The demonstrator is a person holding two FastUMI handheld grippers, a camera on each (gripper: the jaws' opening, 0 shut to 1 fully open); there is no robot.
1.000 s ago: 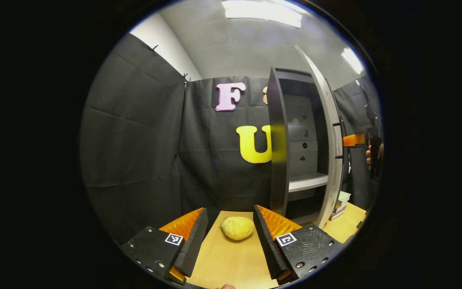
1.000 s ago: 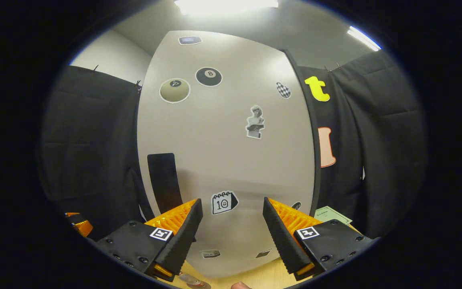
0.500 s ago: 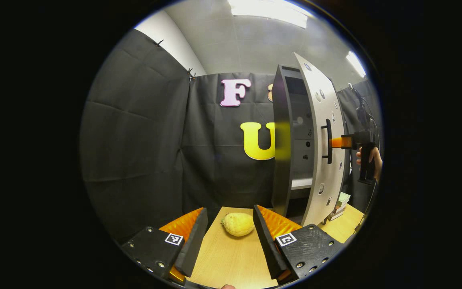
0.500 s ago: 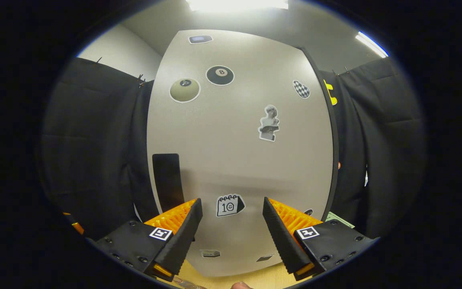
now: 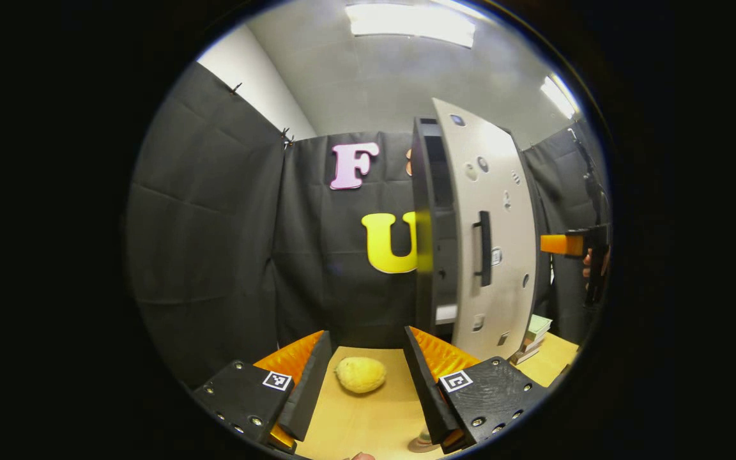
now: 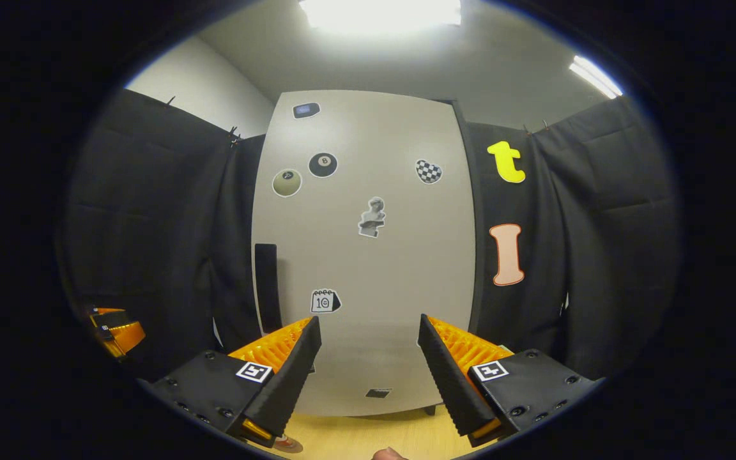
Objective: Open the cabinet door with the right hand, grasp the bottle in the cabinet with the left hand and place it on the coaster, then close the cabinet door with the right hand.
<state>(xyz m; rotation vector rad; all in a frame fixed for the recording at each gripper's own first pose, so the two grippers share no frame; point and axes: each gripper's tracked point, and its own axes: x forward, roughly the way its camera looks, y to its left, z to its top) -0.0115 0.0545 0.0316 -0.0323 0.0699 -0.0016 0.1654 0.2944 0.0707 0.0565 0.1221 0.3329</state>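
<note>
Left tool point(image 5: 367, 374): fingers spread, nothing between them, hovering low over the wooden surface point(image 5: 368, 421). A yellow lemon-like fruit point(image 5: 360, 374) lies on the surface ahead of it. Cabinet door point(image 5: 492, 236) nearly closed, a narrow gap at its handle point(image 5: 483, 248) side. Right tool point(image 6: 369, 358): fingers spread, empty, apart from the door point(image 6: 368, 255) and facing its stickered front. Bottle not identifiable; a round brownish object point(image 5: 424, 442), possibly the coaster, sits at the surface's near edge.
</note>
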